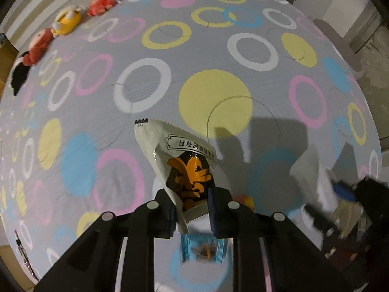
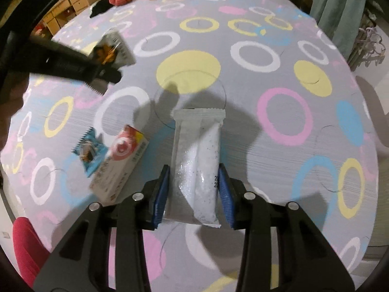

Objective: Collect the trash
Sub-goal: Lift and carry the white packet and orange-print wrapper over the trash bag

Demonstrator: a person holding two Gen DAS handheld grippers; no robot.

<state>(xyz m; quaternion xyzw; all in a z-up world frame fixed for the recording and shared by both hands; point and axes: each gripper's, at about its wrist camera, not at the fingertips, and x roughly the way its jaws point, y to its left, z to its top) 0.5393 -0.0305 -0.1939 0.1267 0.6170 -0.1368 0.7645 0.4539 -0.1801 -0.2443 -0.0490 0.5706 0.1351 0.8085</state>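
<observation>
Two grippers each clamp a piece of trash above the grey circle-patterned surface (image 2: 243,146). Left gripper (image 1: 192,209) pinches a white and orange wrapper (image 1: 180,160) tight; right gripper (image 2: 193,189) grips a white speckled packet (image 2: 201,155). Below lie a blue wrapper (image 2: 88,152) and a small carton (image 2: 119,165), touching.

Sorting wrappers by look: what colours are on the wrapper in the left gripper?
White wrapper with an orange-and-black print; clearest in the left wrist view.
</observation>
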